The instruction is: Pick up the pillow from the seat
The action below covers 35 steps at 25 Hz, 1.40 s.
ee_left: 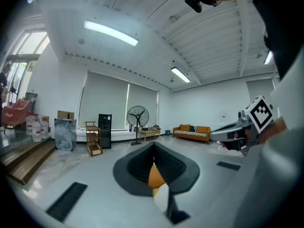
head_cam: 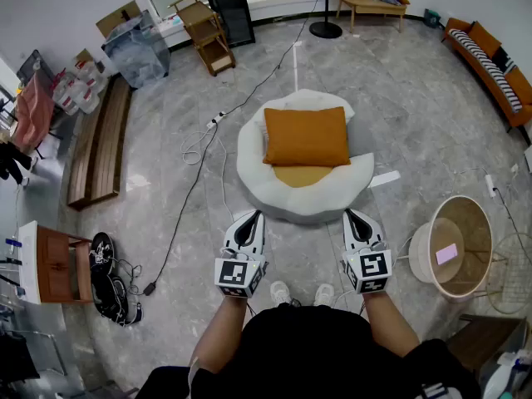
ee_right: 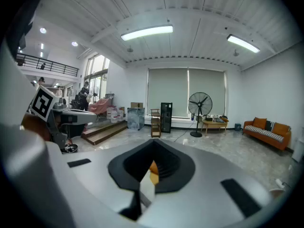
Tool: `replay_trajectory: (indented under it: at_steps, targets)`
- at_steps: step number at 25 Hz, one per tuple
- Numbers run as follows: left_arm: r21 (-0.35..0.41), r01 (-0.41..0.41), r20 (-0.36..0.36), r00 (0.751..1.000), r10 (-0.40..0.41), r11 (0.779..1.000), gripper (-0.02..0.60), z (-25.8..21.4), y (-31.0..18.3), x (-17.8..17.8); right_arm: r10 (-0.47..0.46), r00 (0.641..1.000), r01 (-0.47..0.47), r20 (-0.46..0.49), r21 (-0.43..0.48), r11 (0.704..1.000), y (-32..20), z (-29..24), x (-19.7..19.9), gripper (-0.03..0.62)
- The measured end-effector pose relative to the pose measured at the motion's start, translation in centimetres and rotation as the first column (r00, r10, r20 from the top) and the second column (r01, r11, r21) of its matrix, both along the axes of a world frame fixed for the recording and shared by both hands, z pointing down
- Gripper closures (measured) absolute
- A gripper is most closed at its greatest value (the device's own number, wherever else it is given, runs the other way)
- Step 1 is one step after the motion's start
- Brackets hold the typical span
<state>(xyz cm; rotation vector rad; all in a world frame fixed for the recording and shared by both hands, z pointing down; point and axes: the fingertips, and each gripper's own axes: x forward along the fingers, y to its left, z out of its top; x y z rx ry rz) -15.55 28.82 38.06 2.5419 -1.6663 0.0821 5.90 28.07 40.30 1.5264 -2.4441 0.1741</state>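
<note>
An orange pillow (head_cam: 306, 136) lies flat on a round white floor seat (head_cam: 258, 179), over a second, paler orange cushion (head_cam: 301, 175). My left gripper (head_cam: 253, 216) is held just in front of the seat's near left edge, jaws shut and empty. At the seat's near right edge my right gripper (head_cam: 352, 215) is likewise shut with nothing in it. In the left gripper view a sliver of the orange pillow (ee_left: 155, 175) shows through the closed jaws of the left gripper (ee_left: 154, 161). The right gripper view shows the same orange (ee_right: 153, 167) past the right gripper (ee_right: 151, 161).
A round wicker side table (head_cam: 455, 245) stands at the right. Cables (head_cam: 202, 140) trail across the grey floor left of the seat. A wooden bench (head_cam: 98, 143) and shoes (head_cam: 111, 278) are at the left, an orange sofa (head_cam: 493, 63) far right, a fan base (head_cam: 325, 29) behind.
</note>
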Motion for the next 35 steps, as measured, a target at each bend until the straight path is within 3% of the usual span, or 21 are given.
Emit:
replay_trajectory:
  at_steps: [9, 14, 21, 27, 35]
  targets:
    - [-0.078, -0.01, 0.018, 1.0, 0.011, 0.997, 0.569, 1.6, -1.8, -3.6, 0.027, 1.0, -0.027, 0.004, -0.011, 1.0, -1.8, 0.2, -3.0, 0.589]
    - [-0.083, -0.084, -0.005, 0.996, 0.084, 0.993, 0.569, 2.2, -3.0, -4.4, 0.058, 0.998, -0.058, 0.018, 0.0, 0.998, -2.9, 0.5, -4.2, 0.586]
    - [-0.097, -0.119, 0.0, 0.993, 0.119, 0.988, 0.569, 4.0, -6.1, -5.1, 0.098, 0.993, -0.093, 0.06, -0.08, 0.992, -5.8, 3.1, -3.6, 0.579]
    - [-0.131, -0.122, 0.034, 0.991, 0.128, 0.984, 0.569, 5.6, -11.0, -4.2, 0.108, 0.991, -0.101, 0.08, -0.086, 0.991, -10.7, 4.3, -2.7, 0.586]
    - [-0.187, -0.054, 0.043, 0.997, 0.063, 0.981, 0.569, 7.4, -21.2, -1.5, 0.069, 0.994, -0.059, 0.08, -0.129, 0.99, -22.2, 5.7, 1.2, 0.586]
